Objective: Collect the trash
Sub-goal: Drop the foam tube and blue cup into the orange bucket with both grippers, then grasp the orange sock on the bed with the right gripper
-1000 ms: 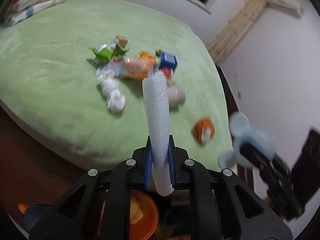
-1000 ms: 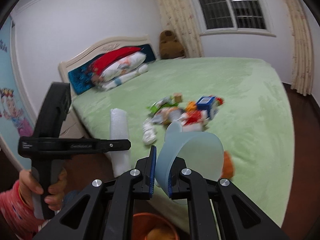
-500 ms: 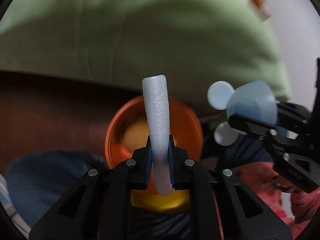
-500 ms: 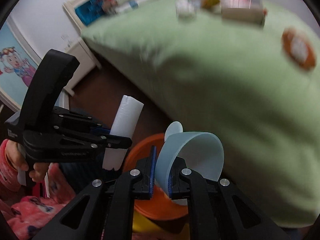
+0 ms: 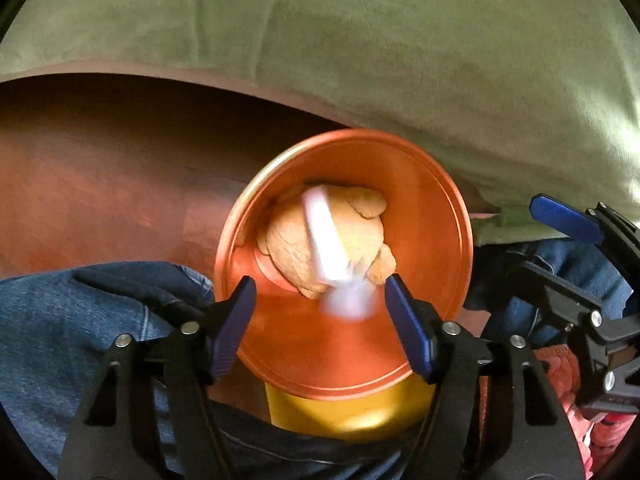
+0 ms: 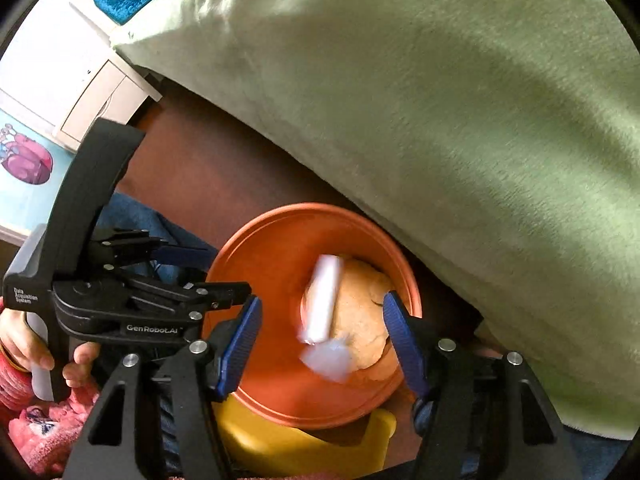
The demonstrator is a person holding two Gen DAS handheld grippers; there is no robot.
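Left wrist view: both the left gripper (image 5: 320,316) and right gripper (image 6: 322,340) are spread wide and empty, the foam roll (image 5: 324,236) and pale cup (image 6: 326,358) being seen blurred inside the orange bin (image 5: 424,216) at six o'clock below the bed (image 5: 400,60), so this load is judged delivered, while whatever trash is left cannot be seen.
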